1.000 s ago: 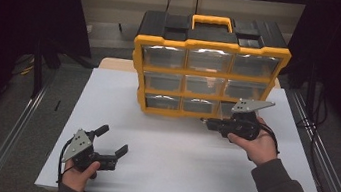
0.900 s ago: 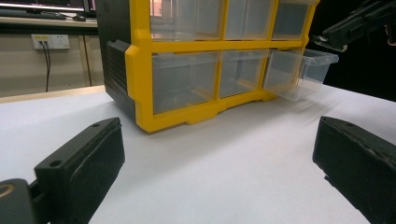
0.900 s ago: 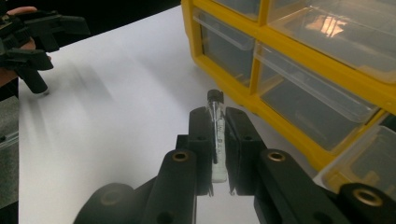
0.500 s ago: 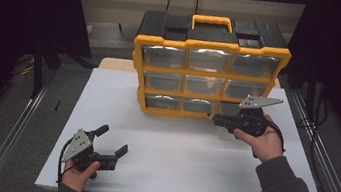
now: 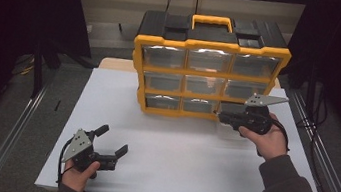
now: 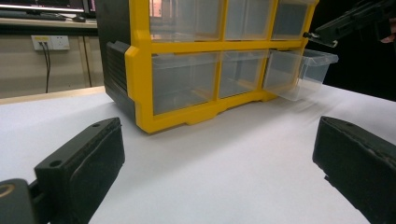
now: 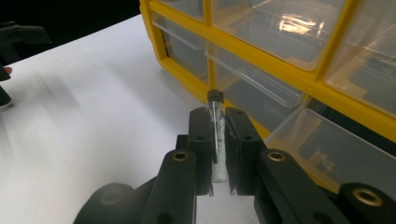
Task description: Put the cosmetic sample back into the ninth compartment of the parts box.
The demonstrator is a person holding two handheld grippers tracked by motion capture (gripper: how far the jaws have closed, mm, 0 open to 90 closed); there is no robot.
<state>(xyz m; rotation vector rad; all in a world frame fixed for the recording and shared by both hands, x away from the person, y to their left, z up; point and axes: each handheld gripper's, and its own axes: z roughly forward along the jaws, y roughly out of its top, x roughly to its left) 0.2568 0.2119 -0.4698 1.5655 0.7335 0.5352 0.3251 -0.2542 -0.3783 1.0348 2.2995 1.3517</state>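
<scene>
Now: carrying step | right tongs (image 7: 217,154) clamp vial (image 7: 216,135) beside open bottom-right drawer (image 6: 301,70) | left tongs (image 5: 111,144) agape, idle on desk (image 5: 175,152) | next: tip vial over drawer, release.

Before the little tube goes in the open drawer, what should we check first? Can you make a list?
1. Tube held firmly: ok. The right hand-held gripper is shut on the small clear tube, black cap up.
2. Drawer open: ok. The bottom-right drawer of the yellow organizer is pulled out.
3. Drawer has room: ok as far as seen, it looks empty.
4. Tube over the drawer: not ok. In the right gripper view it is beside the drawer, not above it.
5. Left hand-held gripper out of the way: ok. It is open, near the table's front edge.
6. Tube's contents: cannot tell.
</scene>
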